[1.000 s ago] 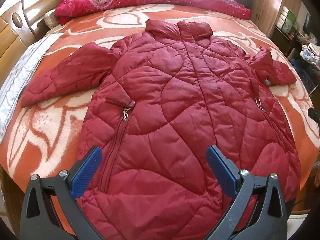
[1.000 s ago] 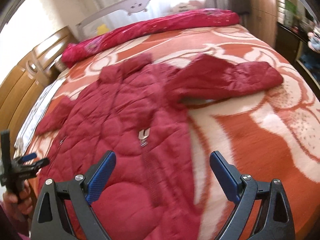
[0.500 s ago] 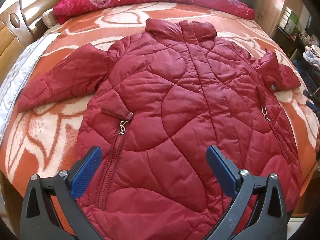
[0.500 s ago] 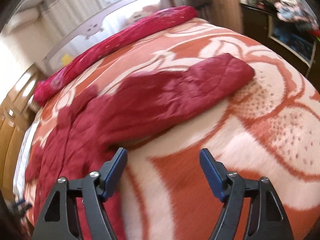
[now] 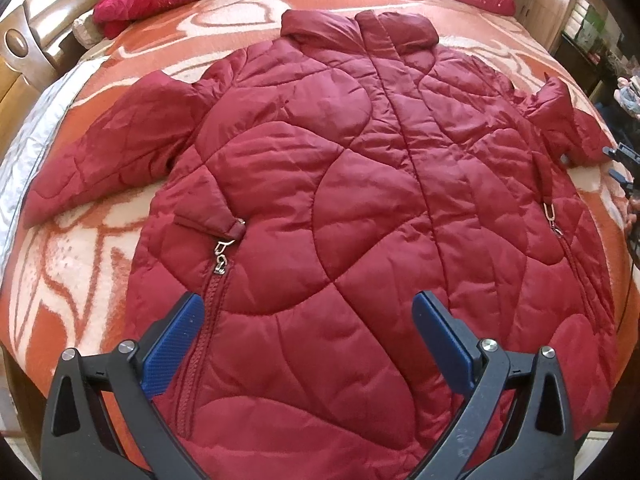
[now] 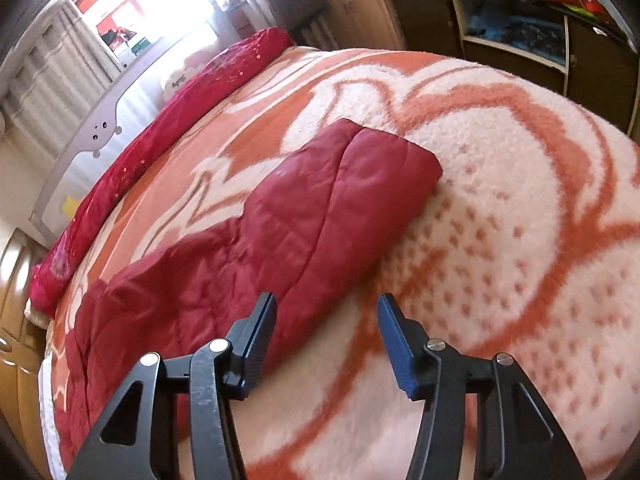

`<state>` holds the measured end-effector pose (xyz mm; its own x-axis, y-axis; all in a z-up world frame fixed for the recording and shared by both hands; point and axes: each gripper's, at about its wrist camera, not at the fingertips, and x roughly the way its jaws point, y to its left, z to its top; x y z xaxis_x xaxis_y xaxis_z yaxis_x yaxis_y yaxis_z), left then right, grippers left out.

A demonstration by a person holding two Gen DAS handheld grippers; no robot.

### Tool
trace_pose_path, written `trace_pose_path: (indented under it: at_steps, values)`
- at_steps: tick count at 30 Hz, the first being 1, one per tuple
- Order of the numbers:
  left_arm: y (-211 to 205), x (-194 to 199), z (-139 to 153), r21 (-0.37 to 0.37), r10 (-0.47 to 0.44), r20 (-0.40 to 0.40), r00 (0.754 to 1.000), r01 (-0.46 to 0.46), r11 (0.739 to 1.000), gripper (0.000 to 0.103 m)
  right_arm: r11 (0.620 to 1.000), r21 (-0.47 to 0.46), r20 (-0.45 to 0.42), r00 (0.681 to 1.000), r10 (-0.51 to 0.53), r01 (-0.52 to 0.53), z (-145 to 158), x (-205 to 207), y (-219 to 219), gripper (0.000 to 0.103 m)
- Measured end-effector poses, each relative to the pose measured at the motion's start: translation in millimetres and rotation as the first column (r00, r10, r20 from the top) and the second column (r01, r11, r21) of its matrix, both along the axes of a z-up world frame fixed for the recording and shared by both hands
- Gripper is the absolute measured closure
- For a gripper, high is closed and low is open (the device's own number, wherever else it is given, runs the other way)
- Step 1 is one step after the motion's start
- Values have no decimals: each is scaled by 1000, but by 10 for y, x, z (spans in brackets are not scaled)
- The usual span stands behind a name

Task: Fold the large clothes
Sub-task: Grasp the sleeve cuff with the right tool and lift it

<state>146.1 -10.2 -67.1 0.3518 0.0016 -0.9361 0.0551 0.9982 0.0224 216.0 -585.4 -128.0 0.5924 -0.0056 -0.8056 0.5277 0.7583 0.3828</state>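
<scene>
Right claw [image 6: 327, 322] just narrowing yet empty above coat sleeve [image 6: 320, 216]; left claw [image 5: 306, 320] released; no legible writing.

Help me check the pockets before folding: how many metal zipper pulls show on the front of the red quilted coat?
2. One zipper pull hangs at the pocket on the picture's left side of the coat; the other is at the right-side pocket. Any on the centre closure is hidden.

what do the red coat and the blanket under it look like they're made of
Coat: looks like thin synthetic shell, nylon or polyester, over padding; slight sheen, fine wrinkles, puffy stitched panels. Pocket zip pull looks like metal, shiny silver.
Blanket: looks like plush fleece; matte, fuzzy nap, soft-edged orange and cream pattern. Exact fibre cannot be told.
</scene>
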Motion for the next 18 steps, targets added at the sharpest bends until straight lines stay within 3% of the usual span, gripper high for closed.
trace_pose_path:
  at_steps: [4, 8, 10, 12, 14, 18]
  values:
    - [-45, 58, -30, 1, -1, -9, 1000, 1, 1000, 0, 999, 26, -7, 999, -36, 36, -166, 132, -126, 52]
    - [-79, 107, -26, 7, 2, -8, 1000, -2, 1000, 0, 996, 58, 44, 997, -70, 67, -232, 219, -241, 53]
    - [-91, 123, -25, 8, 1, -7, 1000, -1, 1000, 0, 993, 93, 60, 995, -82, 76, -267, 267, -311, 66]
    - [-114, 139, -24, 3, -5, -7, 1000, 5, 1000, 0, 989, 122, 67, 993, -97, 88, -286, 280, -364, 88]
    - [-133, 151, -15, -4, -13, -4, 1000, 13, 1000, 0, 990, 122, 91, 993, -81, 70, -220, 272, -352, 94]
    - [-155, 159, 30, -25, -33, 19, 999, 34, 999, 0, 993, 115, 163, 986, -24, 5, 22, 214, -191, 97]
